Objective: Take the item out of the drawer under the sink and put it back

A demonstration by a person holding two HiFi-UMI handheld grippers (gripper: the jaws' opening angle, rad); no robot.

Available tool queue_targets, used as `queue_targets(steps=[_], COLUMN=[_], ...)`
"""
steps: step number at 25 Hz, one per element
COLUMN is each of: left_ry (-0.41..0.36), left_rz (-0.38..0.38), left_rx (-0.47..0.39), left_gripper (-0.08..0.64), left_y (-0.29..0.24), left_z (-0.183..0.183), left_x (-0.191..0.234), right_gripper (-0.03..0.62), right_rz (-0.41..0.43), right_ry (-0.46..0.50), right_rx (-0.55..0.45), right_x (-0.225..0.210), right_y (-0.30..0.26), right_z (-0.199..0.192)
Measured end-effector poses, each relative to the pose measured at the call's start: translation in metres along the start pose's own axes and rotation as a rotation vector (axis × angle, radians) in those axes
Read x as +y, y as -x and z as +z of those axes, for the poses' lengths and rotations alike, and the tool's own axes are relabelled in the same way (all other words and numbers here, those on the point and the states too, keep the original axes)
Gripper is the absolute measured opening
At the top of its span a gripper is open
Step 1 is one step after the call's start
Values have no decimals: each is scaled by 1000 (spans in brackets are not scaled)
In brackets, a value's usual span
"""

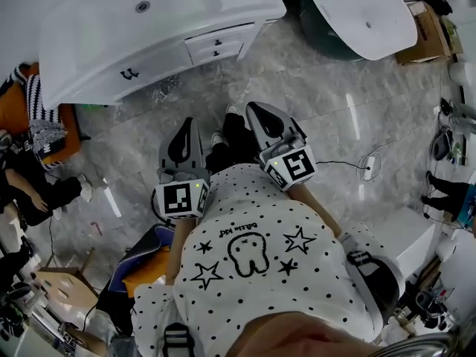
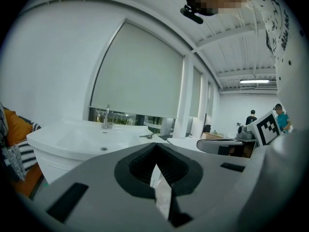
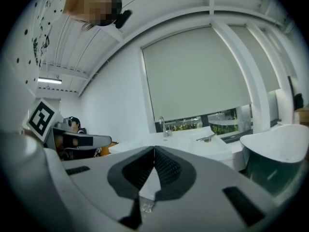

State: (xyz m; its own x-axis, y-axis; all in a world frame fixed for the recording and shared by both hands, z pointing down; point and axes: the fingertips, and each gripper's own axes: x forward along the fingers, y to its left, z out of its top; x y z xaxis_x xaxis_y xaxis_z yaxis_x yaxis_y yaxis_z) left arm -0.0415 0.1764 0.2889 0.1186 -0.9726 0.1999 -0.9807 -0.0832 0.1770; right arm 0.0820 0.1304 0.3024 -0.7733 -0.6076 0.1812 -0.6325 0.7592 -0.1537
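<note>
Grey left tool (image 1: 189, 125) and right tool (image 1: 253, 108), both closed empty, face glossy white sink (image 1: 89, 43).

- Floor (image 1: 297, 88): grey marbled tiles, glossy, with streaks of reflected light.
- Sink cabinet (image 1: 160, 59): white, stands directly on the floor; reference for all positions below.
- Crumpled clear plastic (image 1: 166, 88): on the tiles at the foot of the sink cabinet's front.
- Second basin (image 1: 357, 13): white, on a dark green base, just to the right of the sink cabinet.
- Cardboard box (image 1: 425, 36): well to the right of the sink cabinet, beyond the second basin.
- Power strip (image 1: 367, 164): white, with a cable, well in front of the sink cabinet and to its right.
- Small pink item (image 1: 97, 227): well in front of the sink cabinet, towards its left end.
</note>
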Motion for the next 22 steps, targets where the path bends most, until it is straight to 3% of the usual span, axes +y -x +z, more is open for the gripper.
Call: queue_targets(steps=[11,22], left_ry=[3,-14], left_rz=[68,111], left_rx=[-22,-41], left_gripper=[5,5], left_y=[-73,-130], left_z=[31,37], left_x=[13,12], right_gripper=[14,14], right_rz=[49,58], right_ry=[-3,-1], right_rx=[4,-14], right_x=[-63,-123], right_y=[-53,-78], right_z=[27,35])
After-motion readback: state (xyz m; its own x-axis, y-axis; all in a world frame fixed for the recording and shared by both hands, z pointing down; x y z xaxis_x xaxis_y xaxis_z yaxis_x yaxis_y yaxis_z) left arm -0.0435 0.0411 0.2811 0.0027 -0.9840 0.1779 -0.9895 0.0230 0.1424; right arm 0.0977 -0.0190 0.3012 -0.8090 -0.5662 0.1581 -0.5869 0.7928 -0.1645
